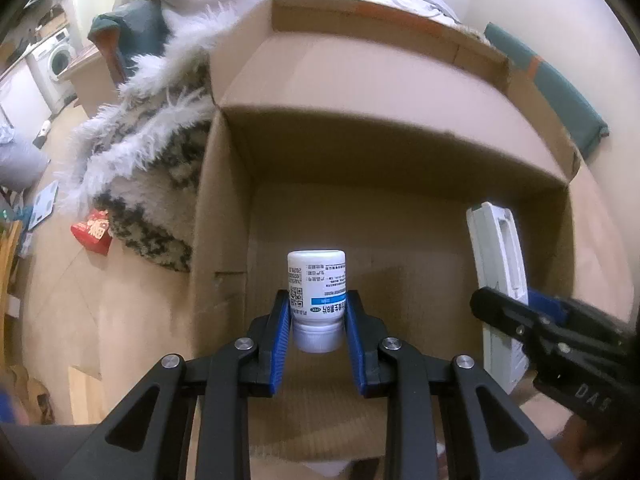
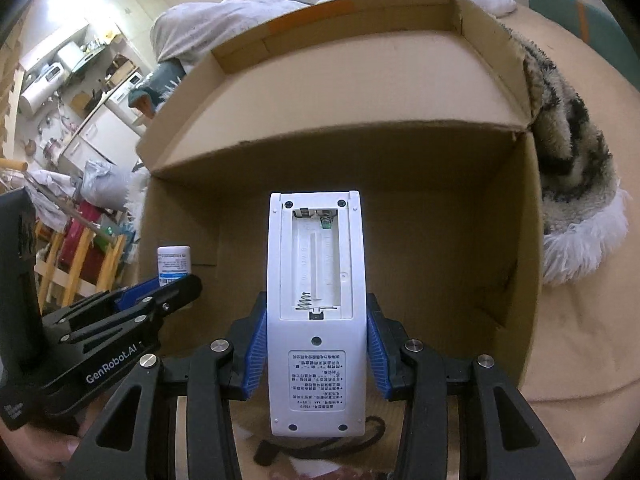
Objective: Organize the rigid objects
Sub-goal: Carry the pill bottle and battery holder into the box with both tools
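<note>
Cardboard box lies open below, so your left gripper jaws clamp the pill bottle and your right gripper jaws the remote control, both ready to drop in.

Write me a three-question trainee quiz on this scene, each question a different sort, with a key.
1. True or false: the left gripper is shut on a white bottle held cap toward the camera.
2. Multiple choice: the right gripper holds a) a red packet, b) a white remote with its battery bay open and no batteries in it, c) nothing.
3. Fill in: both grippers hang over an open cardboard ____.

Key: 1 true; 2 b; 3 box.
</note>
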Tool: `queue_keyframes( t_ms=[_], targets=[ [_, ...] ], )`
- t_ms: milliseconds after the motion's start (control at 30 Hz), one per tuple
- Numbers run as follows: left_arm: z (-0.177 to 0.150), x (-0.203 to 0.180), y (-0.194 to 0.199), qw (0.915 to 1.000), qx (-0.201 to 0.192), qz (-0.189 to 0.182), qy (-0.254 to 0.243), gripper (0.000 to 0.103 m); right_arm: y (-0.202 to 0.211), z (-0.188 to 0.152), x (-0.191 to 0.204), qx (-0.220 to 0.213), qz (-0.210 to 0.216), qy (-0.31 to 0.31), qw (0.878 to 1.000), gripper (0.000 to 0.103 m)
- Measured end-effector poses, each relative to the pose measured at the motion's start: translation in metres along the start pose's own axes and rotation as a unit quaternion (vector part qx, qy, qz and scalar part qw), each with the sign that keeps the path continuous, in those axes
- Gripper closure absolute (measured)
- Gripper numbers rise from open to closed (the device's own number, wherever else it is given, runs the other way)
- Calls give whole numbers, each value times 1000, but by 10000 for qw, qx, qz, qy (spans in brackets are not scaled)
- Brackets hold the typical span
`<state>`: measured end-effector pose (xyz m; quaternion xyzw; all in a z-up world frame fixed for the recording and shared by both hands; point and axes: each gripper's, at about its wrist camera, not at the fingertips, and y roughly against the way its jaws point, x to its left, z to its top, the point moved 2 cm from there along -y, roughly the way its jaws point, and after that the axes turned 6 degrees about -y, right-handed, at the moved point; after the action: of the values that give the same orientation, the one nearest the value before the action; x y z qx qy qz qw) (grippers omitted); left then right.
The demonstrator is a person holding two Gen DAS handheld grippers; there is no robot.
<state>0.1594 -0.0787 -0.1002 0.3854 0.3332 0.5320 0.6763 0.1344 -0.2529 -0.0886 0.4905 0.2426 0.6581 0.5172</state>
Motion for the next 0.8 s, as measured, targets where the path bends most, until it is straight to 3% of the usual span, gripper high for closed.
queue_keyframes(
  t_ms=[400, 800],
  targets=[
    [-7, -13, -24, 9990, -5, 254, -378, 79, -24, -1, -7, -57, -765, 175, 9969, 57],
    [-11, -25, -38, 9986, 236, 258, -409, 79, -45, 4, -11, 178, -1068, 181, 9940, 57]
  ],
)
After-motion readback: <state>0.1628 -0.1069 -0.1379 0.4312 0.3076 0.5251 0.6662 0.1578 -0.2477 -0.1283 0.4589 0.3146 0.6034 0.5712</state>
